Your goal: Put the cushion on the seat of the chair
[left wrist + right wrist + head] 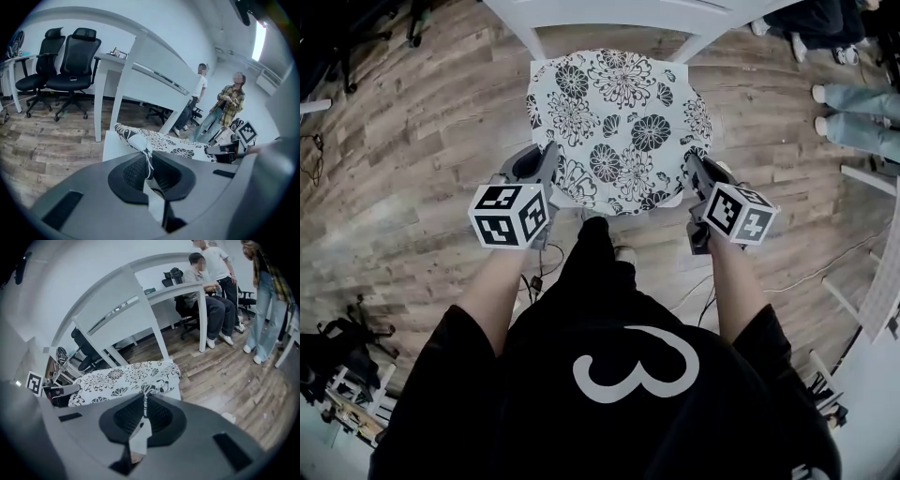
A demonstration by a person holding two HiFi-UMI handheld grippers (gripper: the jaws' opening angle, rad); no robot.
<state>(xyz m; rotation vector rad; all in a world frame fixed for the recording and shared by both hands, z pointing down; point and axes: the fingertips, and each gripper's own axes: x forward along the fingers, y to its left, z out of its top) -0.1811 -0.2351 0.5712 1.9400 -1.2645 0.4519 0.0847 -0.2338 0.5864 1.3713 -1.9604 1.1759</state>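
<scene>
The cushion (619,127) is white with black flowers and lies flat over the seat of the white chair (609,14). My left gripper (549,157) is shut on the cushion's near left corner. My right gripper (690,167) is shut on its near right corner. In the left gripper view the cushion (168,144) stretches away over the white seat (110,145), its bunched corner pinched in the left gripper (146,158). The right gripper view shows the cushion (122,380) below the chair back (122,305), a fold of it pressed in the right gripper (144,403).
A wood-plank floor (412,187) surrounds the chair. People's feet (853,103) stand at the upper right; a seated person (206,291) and others standing are by a white desk (178,291). Black office chairs (70,61) stand at a desk to the left. Cables (806,277) lie on the floor.
</scene>
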